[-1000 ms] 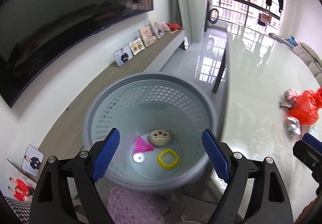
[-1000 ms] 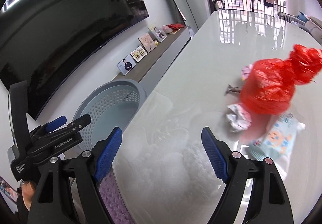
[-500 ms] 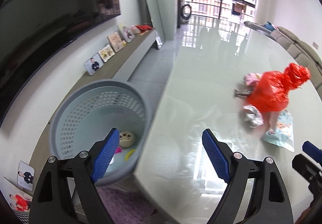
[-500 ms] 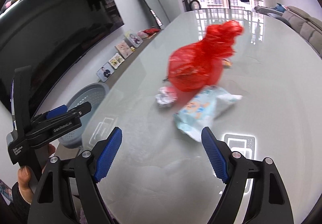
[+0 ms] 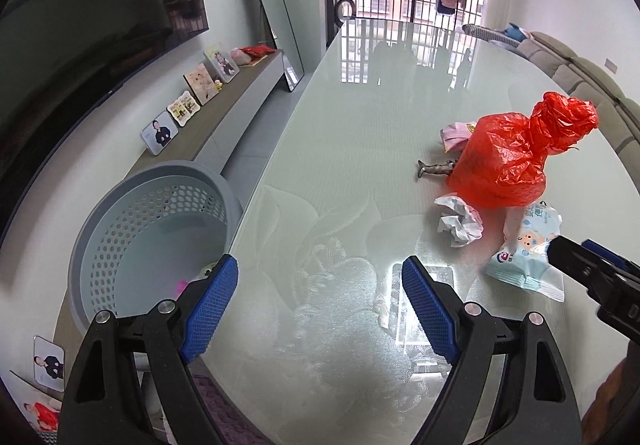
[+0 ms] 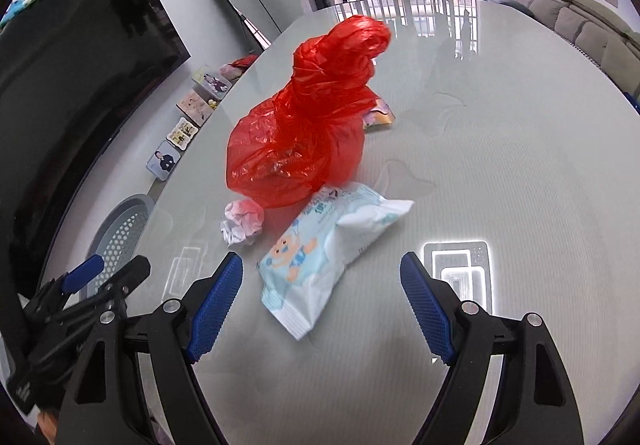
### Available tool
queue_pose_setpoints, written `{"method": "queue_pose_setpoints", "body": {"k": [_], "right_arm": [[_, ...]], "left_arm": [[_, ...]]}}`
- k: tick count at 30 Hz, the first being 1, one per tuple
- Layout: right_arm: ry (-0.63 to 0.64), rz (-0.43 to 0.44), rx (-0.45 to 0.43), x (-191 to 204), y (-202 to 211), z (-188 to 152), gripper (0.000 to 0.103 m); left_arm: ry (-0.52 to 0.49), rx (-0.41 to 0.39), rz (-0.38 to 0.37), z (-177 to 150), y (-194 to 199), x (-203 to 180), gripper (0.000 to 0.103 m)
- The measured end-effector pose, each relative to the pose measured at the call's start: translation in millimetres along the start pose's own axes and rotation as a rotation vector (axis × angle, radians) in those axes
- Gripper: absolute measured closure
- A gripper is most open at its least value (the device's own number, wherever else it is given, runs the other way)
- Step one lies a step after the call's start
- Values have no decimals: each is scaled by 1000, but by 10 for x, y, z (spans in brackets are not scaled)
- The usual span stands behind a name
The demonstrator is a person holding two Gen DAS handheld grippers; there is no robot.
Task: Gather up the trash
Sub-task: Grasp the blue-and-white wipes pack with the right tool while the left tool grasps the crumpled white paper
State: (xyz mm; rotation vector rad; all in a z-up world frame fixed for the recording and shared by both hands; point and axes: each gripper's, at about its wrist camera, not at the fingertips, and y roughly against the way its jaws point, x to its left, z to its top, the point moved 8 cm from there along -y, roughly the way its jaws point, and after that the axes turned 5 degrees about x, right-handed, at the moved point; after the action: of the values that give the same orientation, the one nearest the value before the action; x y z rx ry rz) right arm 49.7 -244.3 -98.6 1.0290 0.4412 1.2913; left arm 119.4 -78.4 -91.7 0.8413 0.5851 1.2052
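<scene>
While both tools are hanging above the pale glass surface (image 6: 500, 149), the right hand-held gripper (image 6: 321, 305) is standing with its blue pads wide apart and nothing between them, tilting down toward a light blue wet-wipe packet (image 6: 324, 249) that is lying flat just ahead of its fingertips. Touching the packet's far end, a knotted red plastic bag (image 6: 304, 137) is sitting upright, and a crumpled white paper ball (image 6: 242, 223) is resting just beside the bag's base on the left. Behind the bag, a pink wrapper (image 5: 456, 133) is peeking out, and a small dark object (image 5: 434, 168), too small to identify, is lying next to it. The left hand-held gripper (image 5: 320, 305) is likewise gaping, holding nothing, over a bare stretch of glass near the surface's edge. Off that edge, on the floor to the left, a grey perforated basket (image 5: 132, 213) is standing upright with a few small items showing at its bottom, partly hidden by the left fingers.
</scene>
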Motion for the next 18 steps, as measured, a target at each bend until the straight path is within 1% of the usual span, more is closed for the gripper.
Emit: {"method": "queue_pose_setpoints", "body": {"k": [3,7,11,18], "right_arm": [[-6,-9,29,-6,-106,-36,25],[-15,-31,41,-117,-148,-81,25],[-34,-53,32,-325,-73,-118,25],[-63,-125,12,-684,130,-113,25]], "left_arm": [[-1,11,-2,-17,-43,-29,21],[3,27,-3,-46,-106,-40,21],[3,36,-7,-57,-145,-76,21],[-11,38,-20,-47,-158,-166,21]]}}
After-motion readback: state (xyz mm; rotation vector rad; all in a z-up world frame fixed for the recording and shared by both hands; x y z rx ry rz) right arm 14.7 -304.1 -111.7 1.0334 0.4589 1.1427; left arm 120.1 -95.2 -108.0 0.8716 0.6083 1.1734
